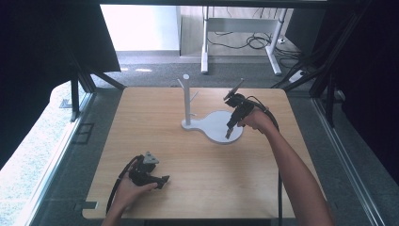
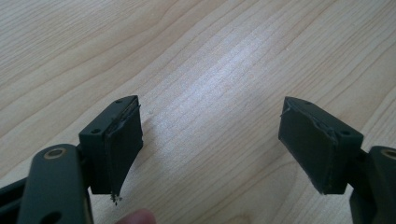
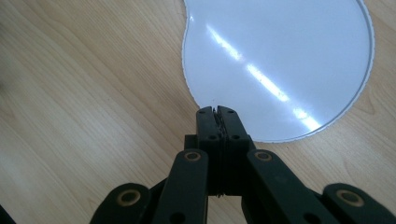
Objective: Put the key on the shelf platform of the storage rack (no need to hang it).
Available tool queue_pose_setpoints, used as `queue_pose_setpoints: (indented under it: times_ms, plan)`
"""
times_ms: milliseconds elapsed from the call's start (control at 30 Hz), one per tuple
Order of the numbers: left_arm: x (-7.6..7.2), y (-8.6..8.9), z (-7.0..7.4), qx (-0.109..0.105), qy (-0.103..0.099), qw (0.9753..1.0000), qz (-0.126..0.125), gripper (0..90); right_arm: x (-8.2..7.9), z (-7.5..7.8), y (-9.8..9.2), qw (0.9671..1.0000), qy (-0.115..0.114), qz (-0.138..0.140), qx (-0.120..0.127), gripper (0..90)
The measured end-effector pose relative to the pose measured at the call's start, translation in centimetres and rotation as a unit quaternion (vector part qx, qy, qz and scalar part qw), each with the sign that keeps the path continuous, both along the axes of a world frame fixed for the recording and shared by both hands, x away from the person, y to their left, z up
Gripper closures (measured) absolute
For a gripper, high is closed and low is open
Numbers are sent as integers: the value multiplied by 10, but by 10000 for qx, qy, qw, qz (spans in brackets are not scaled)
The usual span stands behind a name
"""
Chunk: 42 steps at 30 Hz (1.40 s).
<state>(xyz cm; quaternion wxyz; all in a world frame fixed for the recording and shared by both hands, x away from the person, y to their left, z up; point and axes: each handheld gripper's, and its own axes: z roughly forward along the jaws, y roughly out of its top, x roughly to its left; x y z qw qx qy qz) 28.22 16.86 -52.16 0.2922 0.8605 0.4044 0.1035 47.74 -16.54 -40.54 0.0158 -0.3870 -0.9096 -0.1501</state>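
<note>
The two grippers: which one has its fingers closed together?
The right gripper, above the white stand base; the left gripper holds its fingers wide apart.

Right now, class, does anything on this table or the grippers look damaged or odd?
The left gripper has a frayed pad: its lining peels and hangs ragged at the lower edge of one jaw. The white stand sits upright and flat on the table.

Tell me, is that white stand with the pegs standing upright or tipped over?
Upright. The white stand rises straight from its flat base, which lies on the wooden table.
</note>
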Motion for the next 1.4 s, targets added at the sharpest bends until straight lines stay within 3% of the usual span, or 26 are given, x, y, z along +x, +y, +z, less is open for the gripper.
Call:
queue_pose_setpoints:
  times_ms: [733, 1167, 1400]
  plan:
    - [1, 0, -2, -6, 33, 10000, -7, 219, 23, -6, -3, 9998, 6, -179, 32, 900]
    - [1, 0, -2, 15, 51, 10000, -1, 219, 38, -20, 5, 9996, 130, -228, 54, 899]
    - [0, 1, -2, 15, 45, 10000, 5, 219, 46, -25, 5, 9992, 65, -380, 68, 899]
